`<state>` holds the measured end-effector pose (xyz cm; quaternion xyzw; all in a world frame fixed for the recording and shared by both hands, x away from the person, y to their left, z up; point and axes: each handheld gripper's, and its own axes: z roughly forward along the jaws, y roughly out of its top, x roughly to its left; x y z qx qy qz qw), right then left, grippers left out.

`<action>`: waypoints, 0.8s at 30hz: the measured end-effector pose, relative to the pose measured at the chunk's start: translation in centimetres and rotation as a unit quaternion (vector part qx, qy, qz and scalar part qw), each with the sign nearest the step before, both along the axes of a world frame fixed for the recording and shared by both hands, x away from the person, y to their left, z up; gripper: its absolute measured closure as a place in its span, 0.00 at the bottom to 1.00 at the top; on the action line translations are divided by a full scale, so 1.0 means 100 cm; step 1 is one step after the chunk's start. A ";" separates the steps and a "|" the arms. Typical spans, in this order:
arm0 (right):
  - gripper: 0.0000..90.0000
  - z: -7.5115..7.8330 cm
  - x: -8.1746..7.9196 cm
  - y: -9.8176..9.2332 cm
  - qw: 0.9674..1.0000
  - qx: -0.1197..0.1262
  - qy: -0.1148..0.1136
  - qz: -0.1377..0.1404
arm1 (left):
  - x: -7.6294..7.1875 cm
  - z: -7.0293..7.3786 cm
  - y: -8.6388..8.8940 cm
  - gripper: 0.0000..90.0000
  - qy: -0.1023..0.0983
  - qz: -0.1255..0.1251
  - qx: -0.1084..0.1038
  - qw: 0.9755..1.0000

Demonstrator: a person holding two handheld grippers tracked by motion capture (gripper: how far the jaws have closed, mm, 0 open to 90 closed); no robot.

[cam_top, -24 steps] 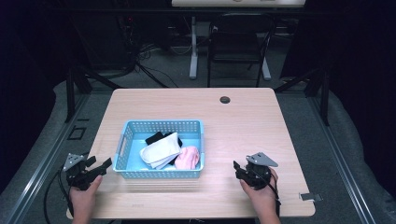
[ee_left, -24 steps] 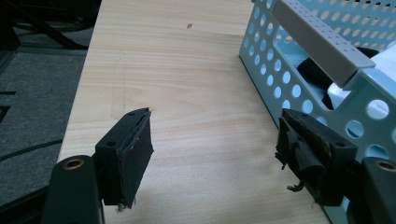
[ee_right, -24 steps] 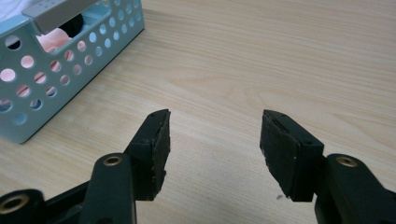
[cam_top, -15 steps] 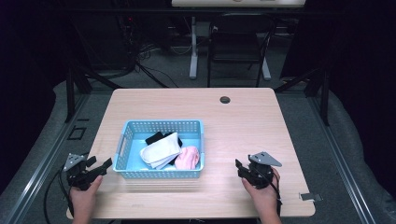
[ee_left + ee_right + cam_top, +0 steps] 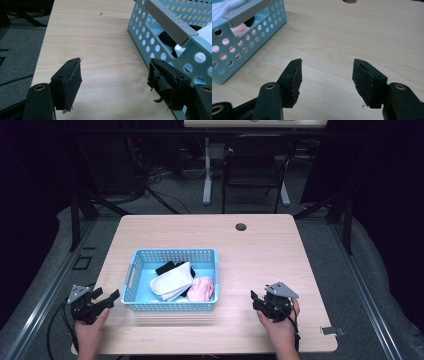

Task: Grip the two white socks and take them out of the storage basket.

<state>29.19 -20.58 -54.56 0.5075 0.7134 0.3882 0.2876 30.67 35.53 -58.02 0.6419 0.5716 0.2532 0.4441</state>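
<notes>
- Since the earlier frame, the right gripper (image 5: 260,302) is being kept almost where it was, and the basket (image 5: 172,307) is unmoved.
- Both grippers' fingers are being held spread and empty; the left gripper (image 5: 102,301) is just beside the basket on the tabletop (image 5: 270,255).

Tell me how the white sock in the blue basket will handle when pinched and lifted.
The white sock lies folded and rumpled, so it will probably droop limply. Being soft cloth, it likely weighs little and won't slip. It overlaps the pink sock, which might drag along.
</notes>
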 end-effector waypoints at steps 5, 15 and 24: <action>0.44 0.004 0.001 0.002 1.000 0.007 0.006 0.017 | -0.001 0.000 0.002 0.30 0.001 0.004 -0.001 1.000; 0.50 0.023 0.009 0.020 0.999 0.032 0.012 0.030 | -0.002 0.000 0.005 0.30 0.000 0.009 -0.006 1.000; 0.53 0.038 0.019 0.030 0.998 0.040 0.027 0.046 | -0.002 0.000 0.005 0.30 0.001 0.009 -0.007 1.000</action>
